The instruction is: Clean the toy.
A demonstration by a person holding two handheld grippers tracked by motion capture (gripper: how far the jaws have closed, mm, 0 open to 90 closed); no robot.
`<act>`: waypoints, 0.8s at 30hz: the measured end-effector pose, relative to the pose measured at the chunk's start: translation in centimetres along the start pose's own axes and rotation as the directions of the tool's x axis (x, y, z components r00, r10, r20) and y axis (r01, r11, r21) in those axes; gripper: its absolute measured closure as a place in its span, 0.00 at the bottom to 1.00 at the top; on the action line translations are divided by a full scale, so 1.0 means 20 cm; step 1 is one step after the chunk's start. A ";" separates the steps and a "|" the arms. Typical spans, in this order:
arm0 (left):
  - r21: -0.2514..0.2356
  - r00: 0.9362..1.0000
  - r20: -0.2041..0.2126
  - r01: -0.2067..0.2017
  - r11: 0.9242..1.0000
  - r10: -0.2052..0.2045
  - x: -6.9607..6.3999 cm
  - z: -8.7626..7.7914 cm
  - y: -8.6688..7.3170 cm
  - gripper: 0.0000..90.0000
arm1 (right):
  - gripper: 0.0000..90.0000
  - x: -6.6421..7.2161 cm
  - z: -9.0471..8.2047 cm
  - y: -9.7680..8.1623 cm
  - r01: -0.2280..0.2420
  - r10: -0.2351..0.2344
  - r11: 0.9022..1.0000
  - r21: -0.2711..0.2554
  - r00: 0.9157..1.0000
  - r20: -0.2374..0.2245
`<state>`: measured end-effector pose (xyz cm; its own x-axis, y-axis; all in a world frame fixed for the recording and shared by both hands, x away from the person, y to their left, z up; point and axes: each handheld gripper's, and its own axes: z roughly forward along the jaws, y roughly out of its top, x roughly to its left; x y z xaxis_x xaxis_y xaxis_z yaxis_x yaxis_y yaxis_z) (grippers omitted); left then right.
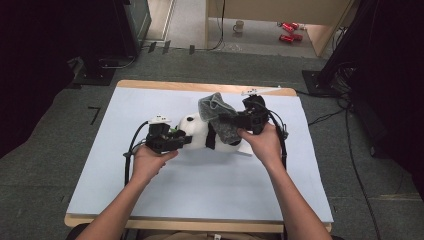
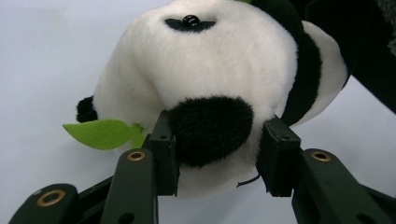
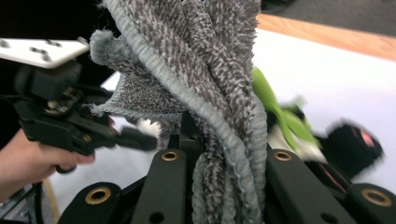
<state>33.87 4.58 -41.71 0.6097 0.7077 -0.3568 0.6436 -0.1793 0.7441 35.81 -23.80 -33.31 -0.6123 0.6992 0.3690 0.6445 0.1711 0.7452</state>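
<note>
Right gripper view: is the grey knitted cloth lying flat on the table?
No, the grey knitted cloth stands bunched upward, clamped between the right gripper's black jaws.

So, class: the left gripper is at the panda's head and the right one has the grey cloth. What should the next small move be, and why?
Probably bring the right gripper, shut on the grey cloth, down along the plush panda in a wiping stroke. The cloth already drapes over the toy, and the left gripper clamps its black ear, which should steady it on the table.

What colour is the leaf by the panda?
Bright green leaf, clearest in the left gripper view.
</note>
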 end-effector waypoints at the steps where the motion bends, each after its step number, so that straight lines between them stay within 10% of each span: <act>1: -0.004 1.000 0.004 0.019 1.000 -0.019 -0.01 0.00 -0.02 0.63 | 0.86 0.03 0.01 0.00 0.012 -0.012 1.000 0.000 1.000 -0.005; 12: -0.042 0.999 -0.038 0.009 0.999 -0.010 -0.04 0.04 -0.08 0.60 | 0.86 0.16 0.30 -0.13 0.073 -0.072 0.993 0.095 0.997 -0.012; 24: -0.045 1.000 -0.012 0.011 0.999 -0.012 0.04 0.06 -0.06 0.61 | 0.86 -0.07 0.14 -0.16 0.001 -0.011 0.995 0.095 0.995 0.096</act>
<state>34.10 4.56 -43.60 0.5964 0.7182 -0.3585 0.6289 -0.1406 0.7647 35.83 -23.42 -37.76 -0.5724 0.7606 0.3062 0.6842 0.2373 0.6896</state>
